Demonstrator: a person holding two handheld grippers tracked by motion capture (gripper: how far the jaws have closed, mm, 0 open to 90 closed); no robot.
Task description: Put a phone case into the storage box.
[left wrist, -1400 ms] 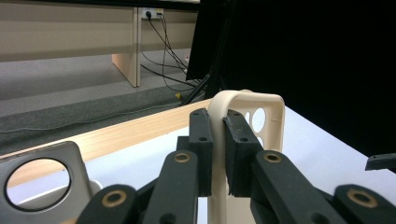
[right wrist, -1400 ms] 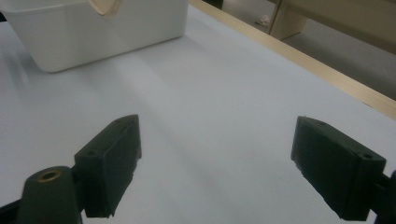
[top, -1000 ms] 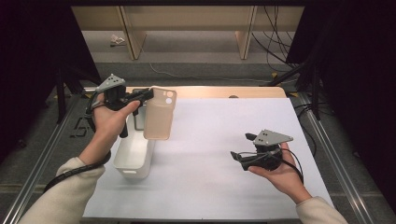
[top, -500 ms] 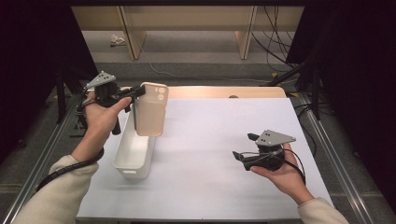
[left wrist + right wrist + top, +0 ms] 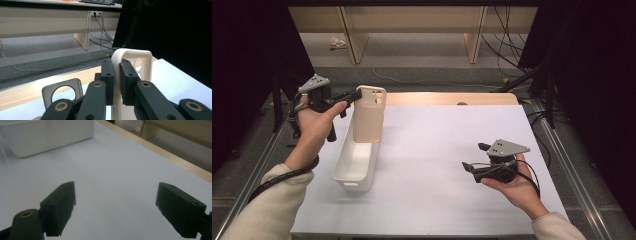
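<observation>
The left tongs (image 5: 354,95) are clamped on the top edge of a beige phone case (image 5: 369,115), right beside its camera cut-out, and hold it upright above the far end of a white plastic bin (image 5: 357,162). In the left gripper view the pads (image 5: 126,82) pinch only the thin rim of the case (image 5: 132,56), so the hold looks narrow.

To set the case into the bin well, I would bring it straight down along the bin's long axis. The case should stay vertical until its lower edge is inside the walls, and only then tip flat. A grip this close to one corner lets the case swing, so a slow descent seems wise, and the release should wait until the bottom edge rests on something.

The right tongs (image 5: 474,157) stand wide apart with nothing between them. They rest low over the white sheet on the tabletop (image 5: 432,150), well apart from the bin. Their pads (image 5: 61,206) look like matte black foam blocks.

The case is a thin, smooth shell with rounded corners. It looks slightly flexible. The bin is glossy, rectangular and deep, with soft rounded edges. A pale wooden strip (image 5: 452,98) borders the far side of the sheet.
</observation>
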